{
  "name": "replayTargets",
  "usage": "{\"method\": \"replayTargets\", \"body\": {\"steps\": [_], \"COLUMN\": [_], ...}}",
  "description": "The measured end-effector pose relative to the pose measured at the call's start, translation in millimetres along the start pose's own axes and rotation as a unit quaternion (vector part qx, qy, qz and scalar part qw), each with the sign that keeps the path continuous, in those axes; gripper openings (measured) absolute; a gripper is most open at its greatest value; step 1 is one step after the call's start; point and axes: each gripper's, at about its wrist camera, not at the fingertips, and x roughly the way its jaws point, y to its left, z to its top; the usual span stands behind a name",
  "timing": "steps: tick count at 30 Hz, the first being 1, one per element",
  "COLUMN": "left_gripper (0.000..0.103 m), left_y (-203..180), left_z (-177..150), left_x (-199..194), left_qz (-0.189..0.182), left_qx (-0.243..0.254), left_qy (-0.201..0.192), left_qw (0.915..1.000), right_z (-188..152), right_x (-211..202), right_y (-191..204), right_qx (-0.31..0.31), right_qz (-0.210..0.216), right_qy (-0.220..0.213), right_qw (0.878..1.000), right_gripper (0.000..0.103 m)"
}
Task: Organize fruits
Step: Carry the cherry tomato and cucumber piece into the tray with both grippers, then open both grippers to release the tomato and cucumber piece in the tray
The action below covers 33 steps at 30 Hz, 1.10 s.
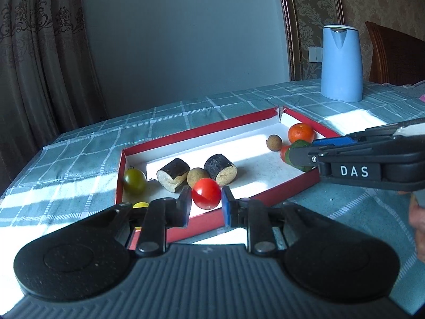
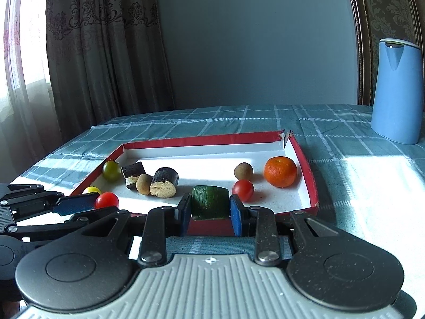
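A red-rimmed white tray (image 1: 196, 130) (image 2: 202, 139) holds the fruit. My left gripper (image 1: 205, 204) is closed around a red cherry tomato (image 1: 205, 196) (image 2: 107, 200) at the tray's near left edge. My right gripper (image 2: 210, 210) (image 1: 300, 156) grips a green cucumber chunk (image 2: 209, 200) (image 1: 298, 146) at the near edge. In the tray lie a green tomato (image 1: 135, 180) (image 2: 111, 170), two dark-skinned cut pieces (image 1: 172, 174) (image 1: 220, 168), brown round fruits (image 1: 198, 176) (image 1: 274, 142), an orange (image 1: 301, 133) (image 2: 280, 171), another red tomato (image 2: 243, 189) and a yellow tomato (image 2: 91, 190).
The table carries a teal checked cloth (image 1: 186, 111) (image 2: 345, 175). A tall blue kettle (image 1: 342, 62) (image 2: 397, 90) stands at the back right. Curtains hang at the left, a wooden chair back (image 1: 395, 53) stands behind the table.
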Motion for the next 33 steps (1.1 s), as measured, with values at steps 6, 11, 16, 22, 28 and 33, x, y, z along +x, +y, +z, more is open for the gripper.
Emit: {"method": "replayTargets", "body": {"steps": [6, 11, 16, 22, 28, 33], "left_gripper": [0.022, 0.022, 0.028, 0.069, 0.077, 0.078], "left_y": [16, 19, 20, 16, 18, 17], "left_z": [10, 6, 5, 5, 4, 3], "left_x": [32, 46, 50, 43, 37, 37], "left_qz": [0.045, 0.061, 0.064, 0.08, 0.078, 0.082], "left_qx": [-0.025, -0.027, -0.03, -0.024, -0.029, -0.024], "left_qy": [0.032, 0.052, 0.058, 0.032, 0.023, 0.022], "left_qw": [0.9982, 0.9964, 0.9958, 0.996, 0.9962, 0.9961], "right_z": [17, 16, 16, 14, 15, 11], "right_x": [38, 55, 55, 54, 34, 36], "right_y": [8, 9, 9, 6, -3, -5], "right_qx": [-0.018, -0.023, -0.024, -0.014, 0.014, 0.025], "right_qz": [0.005, -0.003, -0.009, -0.015, -0.028, -0.026], "right_qy": [0.025, 0.042, 0.042, 0.039, -0.011, 0.0], "right_qw": [1.0, 0.999, 0.999, 0.999, 0.999, 0.999], "right_gripper": [0.03, 0.03, 0.03, 0.052, 0.071, 0.072]}}
